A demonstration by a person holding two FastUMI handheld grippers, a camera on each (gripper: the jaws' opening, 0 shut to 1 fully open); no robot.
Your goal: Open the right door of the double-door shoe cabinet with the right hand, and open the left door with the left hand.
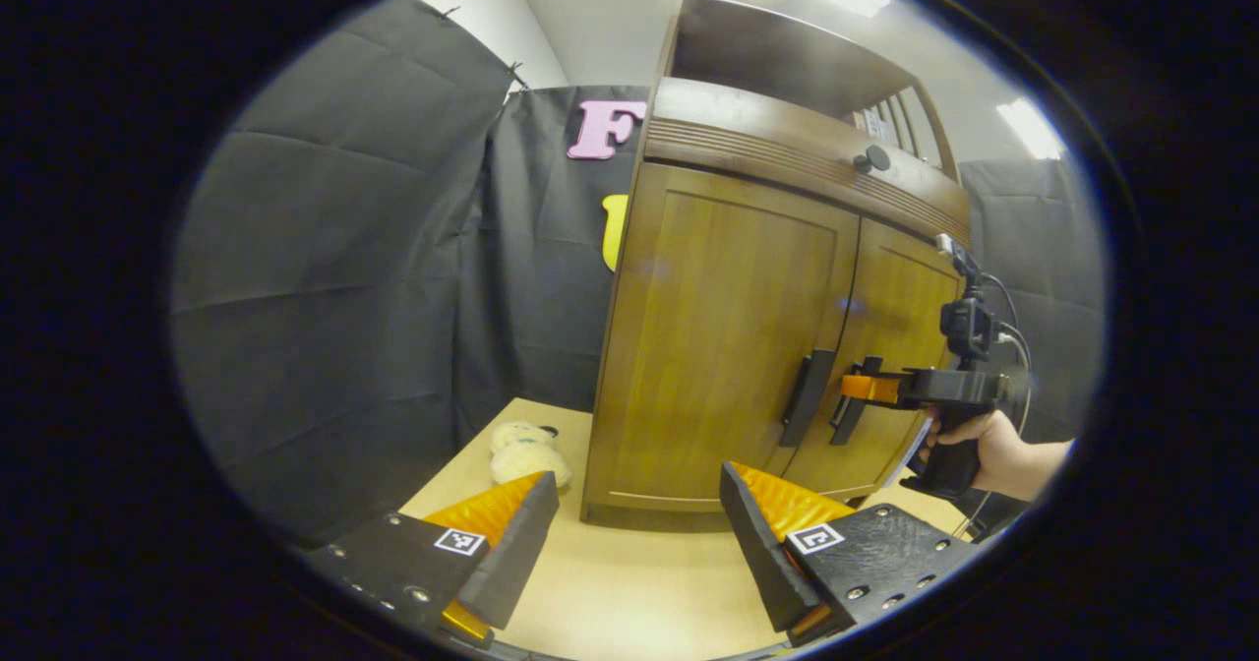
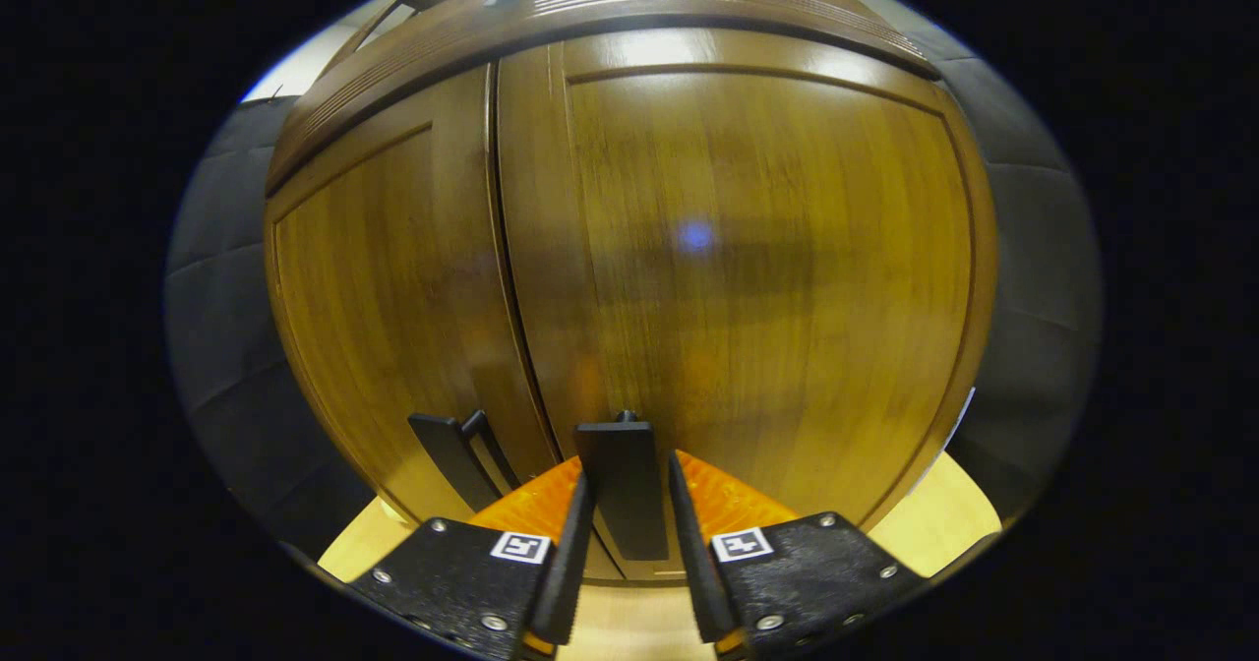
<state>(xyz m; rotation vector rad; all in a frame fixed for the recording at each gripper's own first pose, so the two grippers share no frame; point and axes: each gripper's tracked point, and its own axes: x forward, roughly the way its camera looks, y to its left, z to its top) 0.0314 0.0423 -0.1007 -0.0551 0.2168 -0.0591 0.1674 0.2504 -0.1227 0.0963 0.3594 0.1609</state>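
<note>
The right gripper [image 2: 629, 533] stands narrowly open around the flat black handle [image 2: 622, 484] of the brown wooden right door [image 2: 748, 248]; close firmly, then pull along the hinge arc. The left gripper [image 1: 637, 533] waits wide open, empty.

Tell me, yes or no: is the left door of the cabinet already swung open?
No. In the left gripper view the left door sits flush and closed, with the left gripper open short of it.

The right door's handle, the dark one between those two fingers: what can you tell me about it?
The right door's handle is a flat, dark bar that looks like metal or plastic, standing upright near the door's inner edge, low on the brown wooden right door. The right gripper has a finger on each side of it, close against it; whether both press on it I cannot tell. The door looks closed. The left door's handle stands just beside it.
</note>
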